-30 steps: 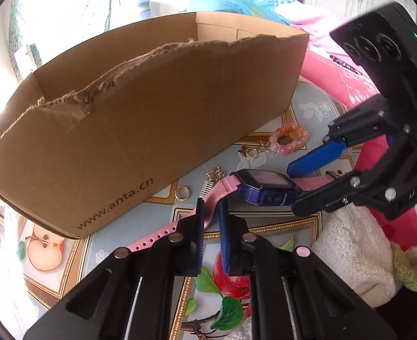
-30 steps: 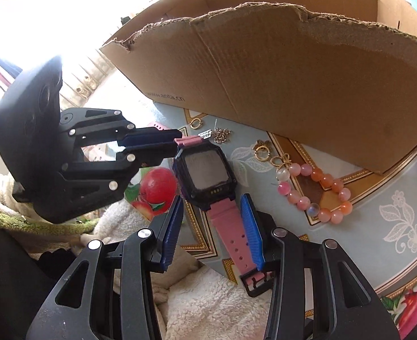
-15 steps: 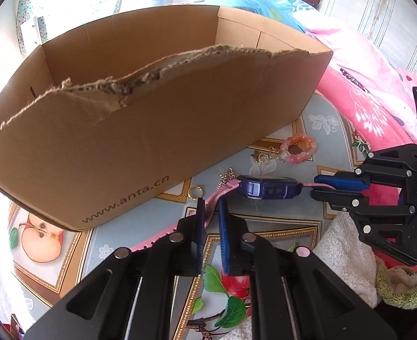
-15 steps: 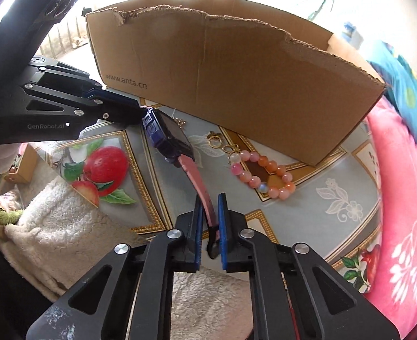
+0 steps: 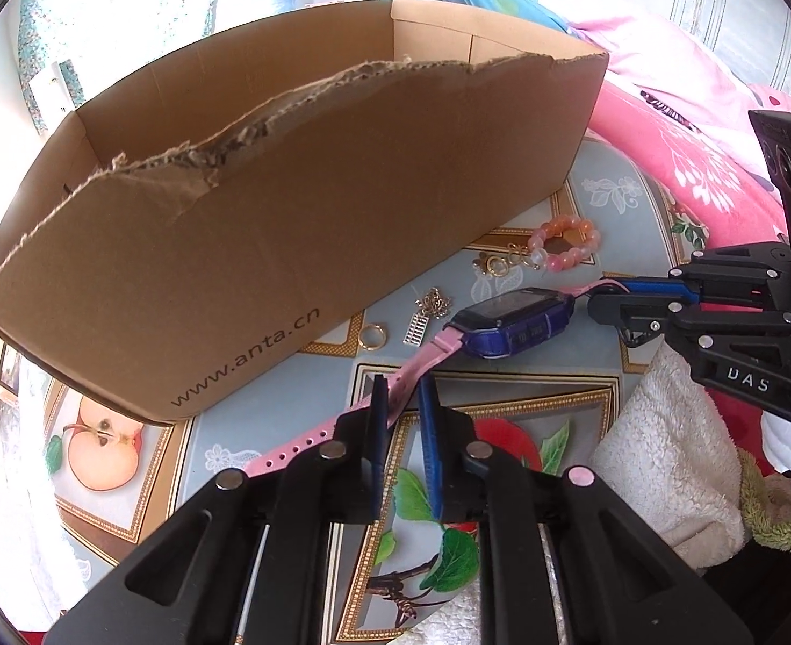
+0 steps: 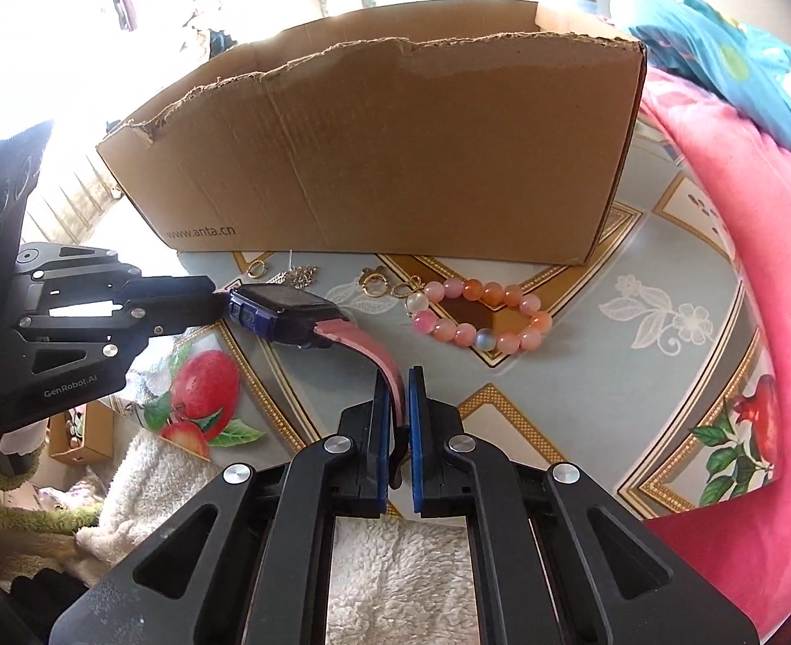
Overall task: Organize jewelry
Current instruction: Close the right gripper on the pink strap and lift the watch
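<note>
Pink strap sections of the watch [image 5: 508,317] are sitting between the jaws of both grippers. At the bottom centre of the left wrist view, the left gripper [image 5: 402,403] is opening its jaws, with the perforated strap passing between the blue pads. At the bottom centre of the right wrist view, the right gripper [image 6: 398,392] is holding its jaws clamped on the opposite strap end. The blue watch body is hanging between the two grippers, slightly above the desk [image 5: 599,215], at centre right of the left wrist view. The bead bracelet [image 6: 476,317] is lying on the desk at centre frame of the right wrist view, just beside gold rings [image 6: 376,282]. A small chain [image 6: 301,274] is lying near the front wall of the cardboard box [image 6: 395,161], which is occupying the upper half of both views.
</note>
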`<state>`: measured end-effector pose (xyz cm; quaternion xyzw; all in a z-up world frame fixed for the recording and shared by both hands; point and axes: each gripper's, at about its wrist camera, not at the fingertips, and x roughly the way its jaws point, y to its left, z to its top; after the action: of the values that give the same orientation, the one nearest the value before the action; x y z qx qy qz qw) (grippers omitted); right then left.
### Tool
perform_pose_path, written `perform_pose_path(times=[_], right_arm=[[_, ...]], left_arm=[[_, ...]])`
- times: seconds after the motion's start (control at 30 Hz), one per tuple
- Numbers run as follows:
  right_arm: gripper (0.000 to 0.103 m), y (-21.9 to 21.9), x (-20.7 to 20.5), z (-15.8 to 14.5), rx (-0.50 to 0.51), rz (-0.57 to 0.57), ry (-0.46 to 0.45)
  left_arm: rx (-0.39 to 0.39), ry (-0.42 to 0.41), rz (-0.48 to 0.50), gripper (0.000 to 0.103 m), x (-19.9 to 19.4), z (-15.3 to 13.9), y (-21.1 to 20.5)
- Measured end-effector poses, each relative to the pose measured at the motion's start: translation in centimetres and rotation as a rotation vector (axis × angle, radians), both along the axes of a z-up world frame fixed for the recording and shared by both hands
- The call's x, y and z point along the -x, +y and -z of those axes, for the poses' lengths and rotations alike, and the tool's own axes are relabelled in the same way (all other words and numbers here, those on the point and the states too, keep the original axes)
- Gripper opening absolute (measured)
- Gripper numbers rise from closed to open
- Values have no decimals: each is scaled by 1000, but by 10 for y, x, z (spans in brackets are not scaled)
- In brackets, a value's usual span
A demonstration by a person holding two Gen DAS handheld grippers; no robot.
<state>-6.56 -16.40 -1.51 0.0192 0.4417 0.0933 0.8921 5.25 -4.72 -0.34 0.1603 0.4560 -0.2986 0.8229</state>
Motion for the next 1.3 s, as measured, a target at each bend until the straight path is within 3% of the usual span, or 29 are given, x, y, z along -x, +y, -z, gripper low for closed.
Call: perform_pose_path(times=[0.17, 0.4, 0.53, 0.87, 1.3], right_arm=[[4, 9, 1, -6, -13, 3, -4], [4, -11, -3, -9, -43, 5, 0], [4, -29, -4, -14, -61, 0, 5], [4, -30, -11, -10, -91, -3, 22], [4, -32, -19, -6, -93, -13, 29]], left_arm=[[-43, -3, 2, 13, 2, 0, 4], [-90, -4, -22, 12, 1, 3, 18], [-67, -1, -43, 12, -4, 1, 24], [-106, -74, 34, 17, 10, -2, 8], [-138, -106, 46, 20, 4, 7, -11]])
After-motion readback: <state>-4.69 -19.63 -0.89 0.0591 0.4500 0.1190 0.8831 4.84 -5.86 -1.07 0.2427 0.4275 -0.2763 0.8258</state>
